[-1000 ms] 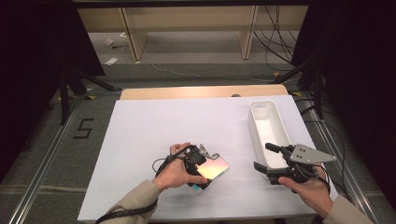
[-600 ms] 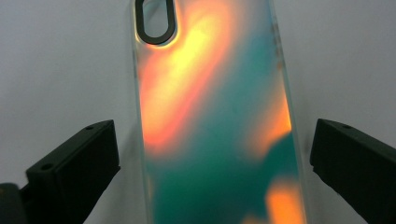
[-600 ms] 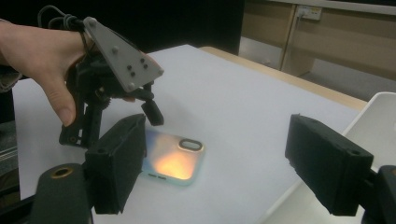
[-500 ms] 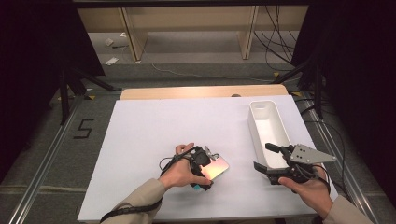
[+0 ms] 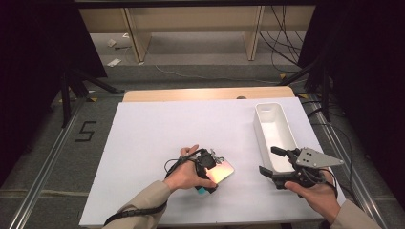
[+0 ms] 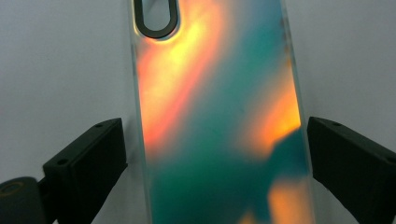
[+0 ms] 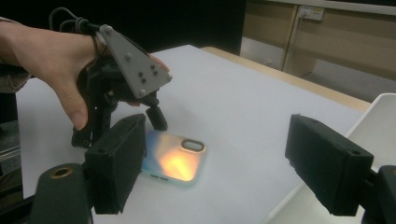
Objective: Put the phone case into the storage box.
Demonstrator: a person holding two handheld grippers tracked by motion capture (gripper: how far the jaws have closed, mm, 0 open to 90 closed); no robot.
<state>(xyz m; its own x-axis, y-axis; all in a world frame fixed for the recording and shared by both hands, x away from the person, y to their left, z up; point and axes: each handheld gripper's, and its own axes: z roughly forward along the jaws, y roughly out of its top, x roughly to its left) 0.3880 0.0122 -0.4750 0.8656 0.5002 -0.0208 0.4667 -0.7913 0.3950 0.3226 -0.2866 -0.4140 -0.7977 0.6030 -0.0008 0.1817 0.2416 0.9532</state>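
An iridescent orange-and-teal phone case lies flat on the white table sheet, near the front. My left gripper points down over it. In the left gripper view the case sits between the two black jaws with a thin gap on each side. The jaws have just been closing around it, and the pads do not press on it. My right gripper hovers open and empty at the near end of the white tray. The right gripper view looks across at the case and the left gripper.
The long white tray stands at the right side of the sheet, running away from me. A bare wooden strip borders the sheet's far edge. Cables and dark stands crowd the floor beyond the table.
The left hand has shifted slightly to the right over the phone case. The right hand and gripper have kept still.
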